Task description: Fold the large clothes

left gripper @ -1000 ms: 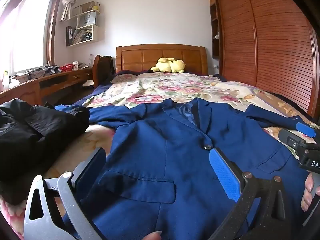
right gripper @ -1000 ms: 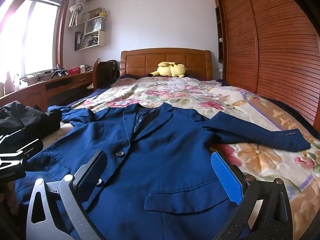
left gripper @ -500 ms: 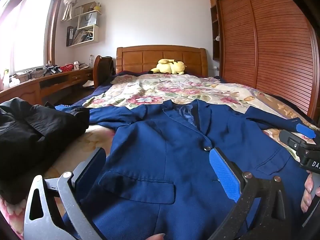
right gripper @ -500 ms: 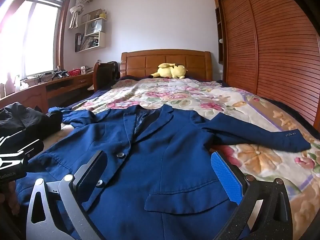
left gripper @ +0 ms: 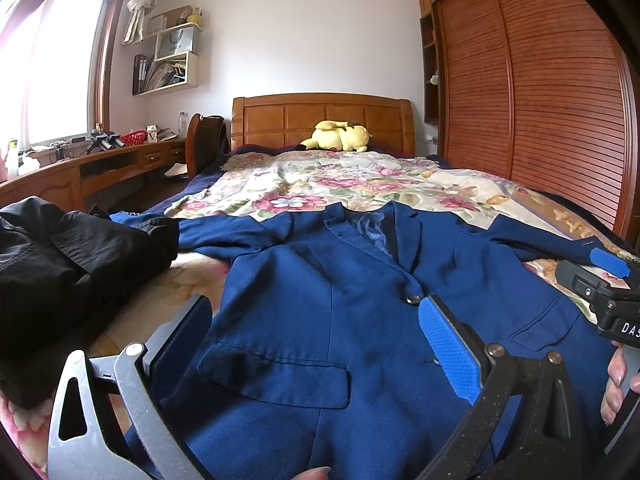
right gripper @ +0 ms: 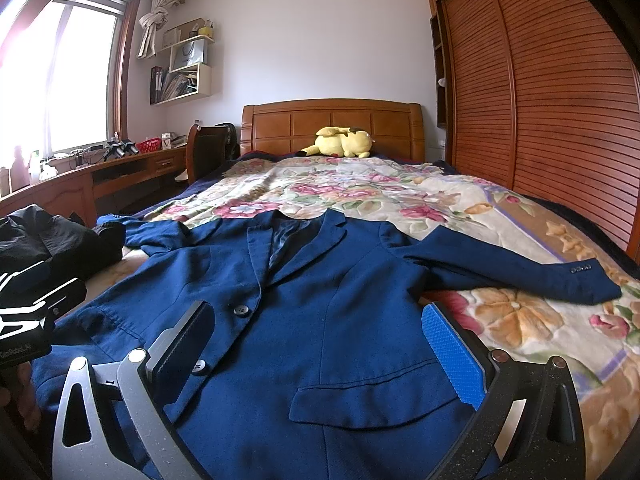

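Lettering "DAS", cut off by the frame edge, on right gripper (left gripper: 618, 304) body; white bag on wall shelf (left gripper: 176, 42) printed, illegible. Blue blazer (right gripper: 320, 320) flat, front up, on floral bed (right gripper: 400, 192), sleeves spread. Left gripper (left gripper: 316, 344) and right gripper fingers (right gripper: 452, 356) released, over the hem. Little changed since earlier frame; view slightly nearer.
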`<state>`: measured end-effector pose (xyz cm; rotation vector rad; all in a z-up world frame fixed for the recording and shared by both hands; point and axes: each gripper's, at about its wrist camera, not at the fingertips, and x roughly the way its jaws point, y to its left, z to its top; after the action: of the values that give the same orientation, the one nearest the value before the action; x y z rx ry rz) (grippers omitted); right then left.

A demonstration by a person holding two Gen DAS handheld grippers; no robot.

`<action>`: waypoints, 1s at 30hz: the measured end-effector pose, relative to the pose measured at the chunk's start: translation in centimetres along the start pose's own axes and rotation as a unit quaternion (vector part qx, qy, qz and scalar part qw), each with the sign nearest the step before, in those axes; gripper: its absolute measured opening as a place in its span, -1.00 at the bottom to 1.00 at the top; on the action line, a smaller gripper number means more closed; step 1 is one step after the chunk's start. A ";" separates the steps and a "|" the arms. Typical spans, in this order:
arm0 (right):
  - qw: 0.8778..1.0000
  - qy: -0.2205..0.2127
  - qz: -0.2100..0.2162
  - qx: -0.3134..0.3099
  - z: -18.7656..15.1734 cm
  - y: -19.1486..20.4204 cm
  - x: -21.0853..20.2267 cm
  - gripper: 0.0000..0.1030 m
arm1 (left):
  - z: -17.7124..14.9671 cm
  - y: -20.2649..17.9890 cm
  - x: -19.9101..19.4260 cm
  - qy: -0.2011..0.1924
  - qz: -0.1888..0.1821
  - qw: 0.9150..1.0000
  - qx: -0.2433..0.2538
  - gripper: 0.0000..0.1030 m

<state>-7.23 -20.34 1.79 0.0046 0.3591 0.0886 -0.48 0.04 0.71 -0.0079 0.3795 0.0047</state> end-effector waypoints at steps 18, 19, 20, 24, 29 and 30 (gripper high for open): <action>1.000 -0.002 0.001 0.002 0.0 0.0 0.0 1.00 | -0.1 0.1 -0.1 -0.002 0.000 1.000 0.000 1.00; 1.000 -0.002 0.001 0.002 0.1 0.0 0.0 1.00 | -0.1 0.1 -0.1 -0.002 0.000 1.000 0.000 1.00; 1.000 -0.002 0.001 0.002 0.1 0.0 0.0 1.00 | -0.1 0.1 -0.1 -0.002 -0.001 1.000 0.000 1.00; 1.000 -0.001 0.001 0.002 0.1 0.0 0.0 1.00 | -0.1 0.1 -0.1 -0.002 0.000 1.000 0.000 1.00; 1.000 -0.003 0.001 0.002 0.1 0.0 -0.1 1.00 | -0.1 0.1 -0.1 -0.003 -0.001 1.000 0.000 1.00; 1.000 -0.003 0.001 0.002 0.1 0.0 -0.1 1.00 | -0.1 0.1 -0.1 -0.003 0.000 1.000 0.000 1.00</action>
<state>-7.28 -20.36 1.88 0.0088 0.3542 0.0907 -0.65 0.12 0.66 -0.0080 0.3729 0.0040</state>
